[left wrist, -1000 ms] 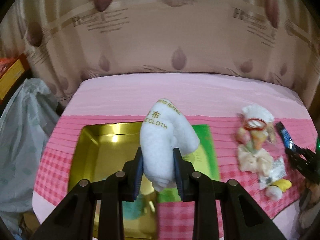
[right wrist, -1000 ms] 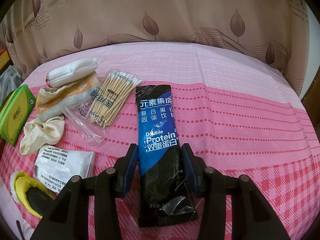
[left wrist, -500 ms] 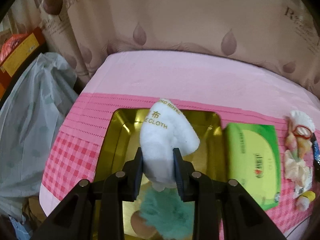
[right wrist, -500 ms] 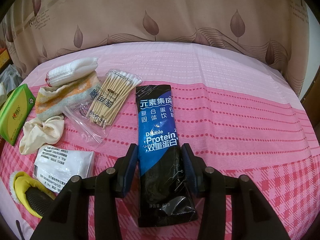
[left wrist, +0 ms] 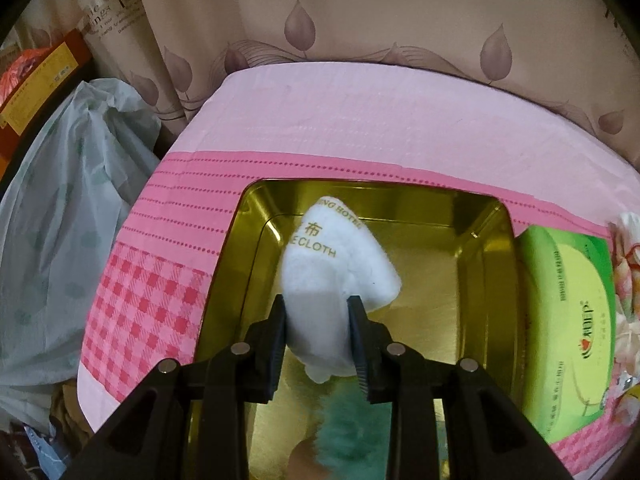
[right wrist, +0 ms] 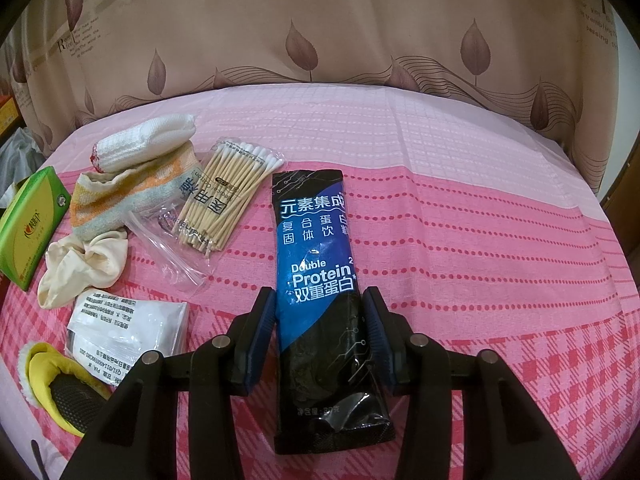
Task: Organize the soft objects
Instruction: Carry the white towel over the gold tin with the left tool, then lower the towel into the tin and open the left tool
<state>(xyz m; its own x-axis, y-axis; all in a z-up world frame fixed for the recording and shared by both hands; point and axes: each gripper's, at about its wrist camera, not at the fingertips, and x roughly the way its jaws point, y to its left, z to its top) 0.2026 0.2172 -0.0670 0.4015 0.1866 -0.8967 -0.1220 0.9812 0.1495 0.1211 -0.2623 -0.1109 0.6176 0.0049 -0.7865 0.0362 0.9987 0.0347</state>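
Note:
In the left wrist view a rolled white cloth (left wrist: 332,264) with gold lettering hangs over the gold metal tray (left wrist: 440,280). My left gripper (left wrist: 316,320) has it between its pads, still touching, and its jaws are opening. A fluffy teal object (left wrist: 348,436) lies in the tray's near end below the cloth. In the right wrist view my right gripper (right wrist: 320,312) is shut on a black and blue protein pack (right wrist: 312,240), gripped across its middle over the pink tablecloth.
A green tissue pack (left wrist: 568,320) lies right of the tray, a grey plastic bag (left wrist: 68,220) beyond the table's left edge. Left of the right gripper lie a white rolled cloth (right wrist: 148,144), a striped cloth (right wrist: 132,192), cotton swabs (right wrist: 228,196), a cream scrunchie (right wrist: 80,264), a white sachet (right wrist: 128,328).
My left gripper carried the white cloth leftward and down, from beside the tissue pack to over the tray's middle. The right gripper and its pack stayed still.

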